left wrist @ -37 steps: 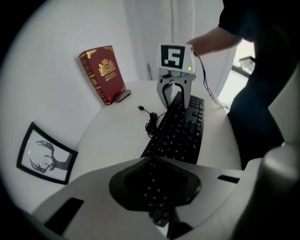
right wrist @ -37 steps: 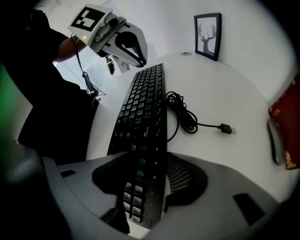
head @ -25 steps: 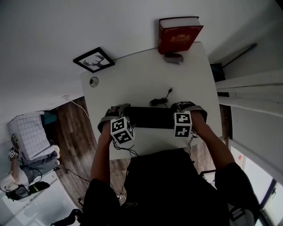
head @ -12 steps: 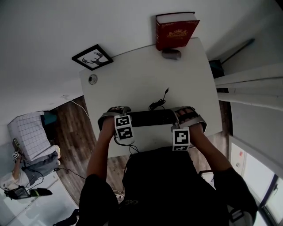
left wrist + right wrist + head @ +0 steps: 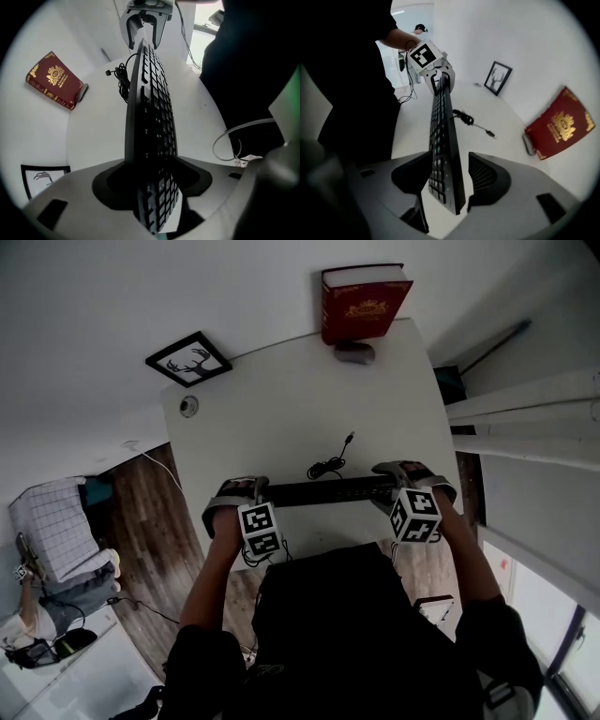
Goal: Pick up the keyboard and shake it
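Observation:
A black keyboard (image 5: 323, 491) hangs on its long edge just above the white table (image 5: 281, 418), keys turned toward me. My left gripper (image 5: 238, 491) holds its left end; in the left gripper view both pads press the keyboard (image 5: 150, 117) while the jaws of the left gripper (image 5: 152, 187) are closing. My right gripper (image 5: 405, 474) straddles the right end. In the right gripper view the keyboard (image 5: 443, 136) stands between the opening jaws of the right gripper (image 5: 450, 180), with a gap at the far pad. Its coiled cable (image 5: 328, 465) lies on the table.
A red book (image 5: 364, 304) leans against the wall at the table's far edge, with a grey mouse (image 5: 354, 352) in front of it. A framed deer picture (image 5: 187, 359) and a small round object (image 5: 189, 407) sit far left. Wooden floor lies to the left.
The keyboard has turned from lying flat to standing on its edge and moved toward me. Both grippers have shifted with it, and the marker cubes now sit lower and wider apart.

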Action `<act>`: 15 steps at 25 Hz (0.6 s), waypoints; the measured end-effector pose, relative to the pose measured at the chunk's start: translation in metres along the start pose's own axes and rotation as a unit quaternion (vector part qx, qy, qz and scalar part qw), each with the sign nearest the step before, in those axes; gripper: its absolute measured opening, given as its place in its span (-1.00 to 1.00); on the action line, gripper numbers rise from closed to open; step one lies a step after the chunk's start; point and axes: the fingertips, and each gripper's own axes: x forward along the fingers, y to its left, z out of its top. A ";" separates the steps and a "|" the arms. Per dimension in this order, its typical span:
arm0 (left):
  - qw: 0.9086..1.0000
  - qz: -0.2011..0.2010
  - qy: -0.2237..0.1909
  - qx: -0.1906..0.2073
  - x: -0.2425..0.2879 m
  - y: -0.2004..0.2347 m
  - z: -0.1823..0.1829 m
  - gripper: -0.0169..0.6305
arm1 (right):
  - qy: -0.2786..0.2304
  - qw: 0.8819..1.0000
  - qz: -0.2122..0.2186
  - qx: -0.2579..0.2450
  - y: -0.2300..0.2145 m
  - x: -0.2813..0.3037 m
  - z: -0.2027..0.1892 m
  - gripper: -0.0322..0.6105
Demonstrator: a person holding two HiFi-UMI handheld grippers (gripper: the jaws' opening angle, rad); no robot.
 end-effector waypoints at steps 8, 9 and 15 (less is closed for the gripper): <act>0.999 0.039 0.008 0.010 -0.008 -0.010 0.001 -0.27 | 0.002 0.986 0.168 -0.010 0.022 0.024 0.002 -0.18; 0.999 0.042 0.009 0.010 -0.009 -0.011 0.001 -0.28 | 0.014 0.983 0.178 -0.027 0.028 0.029 0.004 -0.24; 0.998 0.054 -0.005 -0.012 -0.011 -0.013 0.003 -0.29 | 0.064 0.974 0.193 -0.096 0.041 0.038 0.003 -0.56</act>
